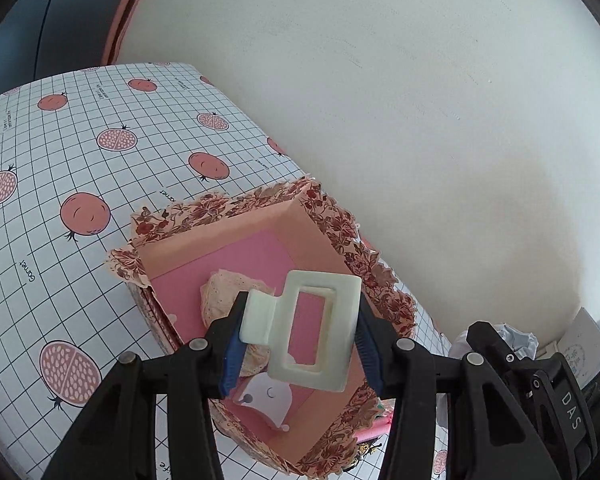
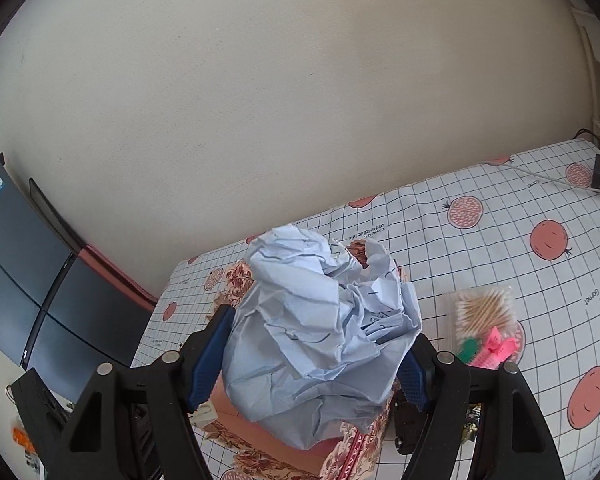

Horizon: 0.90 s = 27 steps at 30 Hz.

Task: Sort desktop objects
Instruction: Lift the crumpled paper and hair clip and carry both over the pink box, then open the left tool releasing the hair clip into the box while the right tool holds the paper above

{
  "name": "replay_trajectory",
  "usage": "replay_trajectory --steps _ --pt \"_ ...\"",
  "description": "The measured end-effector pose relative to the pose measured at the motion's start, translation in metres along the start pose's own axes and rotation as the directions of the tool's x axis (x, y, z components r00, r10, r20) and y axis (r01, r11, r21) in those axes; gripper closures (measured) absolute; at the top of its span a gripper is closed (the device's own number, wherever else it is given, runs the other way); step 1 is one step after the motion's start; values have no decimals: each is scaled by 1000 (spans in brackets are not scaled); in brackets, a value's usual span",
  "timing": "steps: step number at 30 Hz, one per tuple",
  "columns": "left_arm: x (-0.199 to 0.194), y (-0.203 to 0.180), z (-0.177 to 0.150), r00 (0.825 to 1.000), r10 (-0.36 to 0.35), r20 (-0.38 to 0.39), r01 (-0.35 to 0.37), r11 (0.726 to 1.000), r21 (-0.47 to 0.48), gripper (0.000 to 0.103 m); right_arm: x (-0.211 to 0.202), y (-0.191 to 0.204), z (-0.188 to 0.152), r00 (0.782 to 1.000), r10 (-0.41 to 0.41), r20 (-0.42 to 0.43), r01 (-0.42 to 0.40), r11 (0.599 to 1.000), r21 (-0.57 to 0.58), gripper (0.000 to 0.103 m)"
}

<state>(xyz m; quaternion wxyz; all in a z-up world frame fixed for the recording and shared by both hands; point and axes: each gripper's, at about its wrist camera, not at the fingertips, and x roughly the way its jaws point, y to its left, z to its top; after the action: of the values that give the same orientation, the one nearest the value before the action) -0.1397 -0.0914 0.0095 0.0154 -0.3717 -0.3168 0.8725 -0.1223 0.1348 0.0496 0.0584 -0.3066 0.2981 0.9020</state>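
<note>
Midway imo: left gripper [image 1: 300, 332] clamps pale-green plastic hair claw [image 1: 314, 330] over floral-lined pink box [image 1: 236, 236], right gripper [image 2: 312, 352] grips crumpled blue paper wad [image 2: 316, 328]; cotton-swab pack [image 2: 485, 307] still on tbl.

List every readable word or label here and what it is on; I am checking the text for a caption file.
"DAS": on the black right gripper.
"Garnet": printed repeatedly on the checked tablecloth.
Small line ending "for table life": tablecloth, only partly readable.
Pen marks on the crumpled paper: unreadable.
</note>
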Motion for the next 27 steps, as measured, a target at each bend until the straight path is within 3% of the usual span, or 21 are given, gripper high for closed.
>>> replay_trajectory --steps 15,27 --pt "10 26 4 999 28 -26 -30 997 -74 52 25 18 -17 997 9 -82 -14 998 -56 26" --pt "19 26 1 998 33 -50 -36 997 -66 52 36 20 -24 991 -21 -134 9 996 -92 26"
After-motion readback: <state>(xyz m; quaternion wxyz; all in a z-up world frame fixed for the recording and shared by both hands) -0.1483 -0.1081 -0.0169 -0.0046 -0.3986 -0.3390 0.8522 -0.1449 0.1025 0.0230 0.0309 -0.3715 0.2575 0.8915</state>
